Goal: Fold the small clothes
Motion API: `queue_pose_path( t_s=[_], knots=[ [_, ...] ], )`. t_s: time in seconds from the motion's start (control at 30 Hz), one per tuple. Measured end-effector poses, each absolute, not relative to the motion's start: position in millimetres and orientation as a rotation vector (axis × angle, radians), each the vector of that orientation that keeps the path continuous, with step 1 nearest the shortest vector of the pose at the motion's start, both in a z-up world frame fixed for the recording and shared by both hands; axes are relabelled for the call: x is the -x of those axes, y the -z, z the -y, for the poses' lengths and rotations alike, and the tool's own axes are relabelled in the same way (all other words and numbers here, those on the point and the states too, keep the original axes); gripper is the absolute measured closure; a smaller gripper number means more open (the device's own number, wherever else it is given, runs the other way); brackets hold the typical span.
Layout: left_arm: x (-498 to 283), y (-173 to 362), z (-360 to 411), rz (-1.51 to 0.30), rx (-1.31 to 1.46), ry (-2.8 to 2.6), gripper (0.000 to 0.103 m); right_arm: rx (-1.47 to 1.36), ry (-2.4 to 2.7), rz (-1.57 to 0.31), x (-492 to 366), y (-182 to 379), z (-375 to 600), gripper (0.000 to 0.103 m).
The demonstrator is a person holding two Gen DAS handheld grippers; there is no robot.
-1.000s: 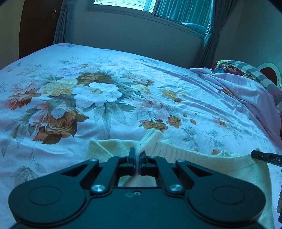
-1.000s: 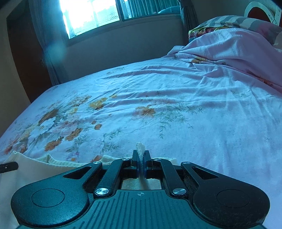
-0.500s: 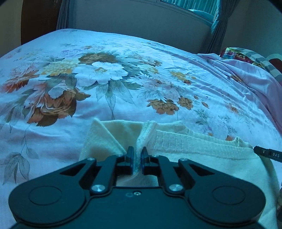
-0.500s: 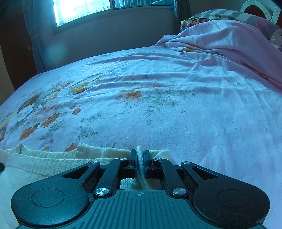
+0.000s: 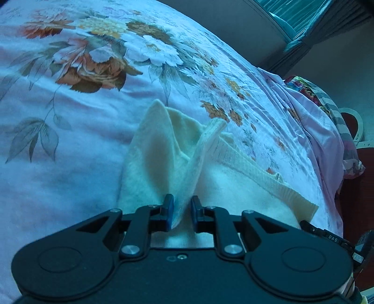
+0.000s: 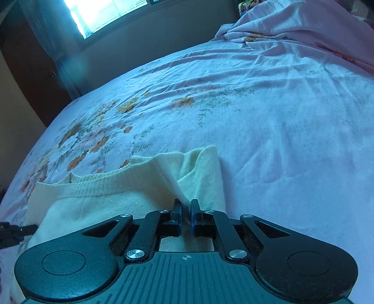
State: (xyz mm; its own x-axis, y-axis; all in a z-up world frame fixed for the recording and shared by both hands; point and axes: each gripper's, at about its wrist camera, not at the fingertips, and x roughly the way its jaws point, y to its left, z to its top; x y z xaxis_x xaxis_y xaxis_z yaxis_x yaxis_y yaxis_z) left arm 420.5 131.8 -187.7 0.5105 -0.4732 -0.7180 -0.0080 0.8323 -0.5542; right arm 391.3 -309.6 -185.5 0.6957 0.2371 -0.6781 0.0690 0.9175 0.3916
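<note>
A small cream knit garment [image 5: 163, 152] lies on the floral bedsheet [image 5: 70, 117], folded over with its ribbed hem [image 5: 257, 173] on top. My left gripper [image 5: 182, 205] sits at its left corner with the jaws parted and a fold of cream cloth standing loosely between them. The garment also shows in the right wrist view [image 6: 116, 191]. My right gripper [image 6: 185, 210] sits at its right corner, jaws slightly parted around a ridge of the cloth. Both grippers are low over the bed.
A bunched pink blanket [image 6: 303, 30] and a colourful pillow [image 5: 322, 98] lie at the head of the bed. A wall with a window [image 6: 105, 14] and curtains stands beyond the bed. The right gripper's tip [image 5: 327, 236] shows at the left view's right edge.
Both grippers have lowered the garment's edge forward onto the bed and their jaws have gone from pinched shut to parted. The cloth corners now rest slack on the sheet.
</note>
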Motion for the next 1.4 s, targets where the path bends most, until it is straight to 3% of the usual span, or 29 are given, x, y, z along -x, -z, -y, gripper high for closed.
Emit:
queue_pose_path(
  t_s=[0.2,0.4,0.63,1.0,1.2,1.4],
  knots=[
    [-392,190,-152,-1.042,0.647,0.329,0.088,-0.492,-0.051,-0.790,-370,180,325,0.098],
    [-391,185,-152,-1.037,0.634,0.307,0.086,-0.332,-0.025,-0.794,-399,174,309,0.098],
    [-400,160,-160,-0.891,0.605,0.167,0.084,-0.294,0.021,-0.745,-408,162,298,0.098],
    [-346,145,-82,-0.893,0.164,0.400,0.084,-0.284,-0.172,-0.777,-329,170,266,0.098],
    [-391,161,-51,-0.881,0.152,0.338,0.084,-0.286,-0.165,-0.798,-323,187,256,0.098],
    [-448,152,-71,-0.821,0.269,0.166,0.084,-0.322,-0.166,-0.784,-320,194,263,0.098]
  ],
)
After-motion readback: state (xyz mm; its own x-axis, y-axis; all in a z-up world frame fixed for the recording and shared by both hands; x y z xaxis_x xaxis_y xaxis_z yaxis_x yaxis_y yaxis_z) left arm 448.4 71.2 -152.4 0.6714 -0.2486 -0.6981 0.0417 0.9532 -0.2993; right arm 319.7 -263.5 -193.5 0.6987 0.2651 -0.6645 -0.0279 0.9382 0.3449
